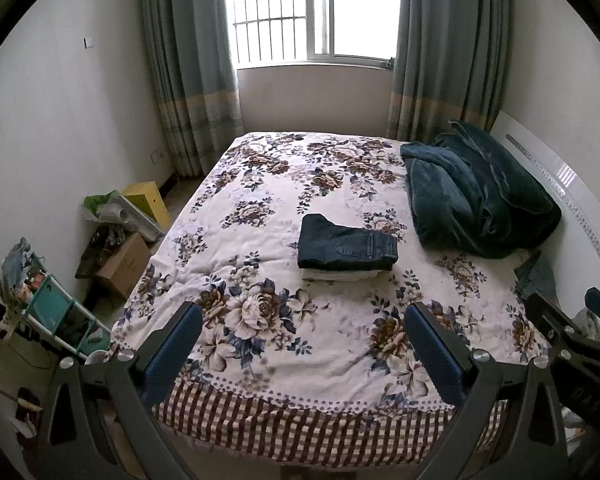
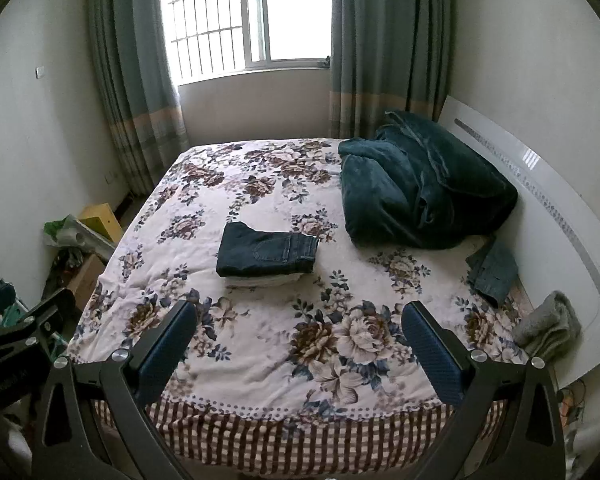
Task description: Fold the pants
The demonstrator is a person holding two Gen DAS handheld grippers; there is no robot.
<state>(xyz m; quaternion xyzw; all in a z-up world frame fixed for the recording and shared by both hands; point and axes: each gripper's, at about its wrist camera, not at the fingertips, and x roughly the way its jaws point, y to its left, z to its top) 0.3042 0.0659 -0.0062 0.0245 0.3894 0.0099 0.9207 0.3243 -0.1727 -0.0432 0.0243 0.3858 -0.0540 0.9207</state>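
The left gripper (image 1: 303, 322) and right gripper (image 2: 299, 320) are hanging over the bed's near edge, jaws spread wide, gripping nothing. Beyond them, the folded dark pants (image 1: 346, 247) are lying mid-bed atop pale folded cloth (image 1: 340, 275), near a teal blanket (image 1: 476, 196).

A lived-in home bedroom. A bed (image 1: 260, 208) with a floral quilt and a checked valance fills most of the room, its white headboard (image 2: 540, 208) against the right wall. A rumpled teal blanket (image 1: 476, 196) is heaped by the headboard. Grey-green curtains (image 1: 192, 80) hang either side of a barred window (image 1: 312, 12) in the far wall. On the floor to the left of the bed sit a cardboard box (image 1: 124, 264), a yellow box (image 1: 148, 200), plastic bags and a small teal shelf rack (image 1: 52, 312) crowded with household odds and ends
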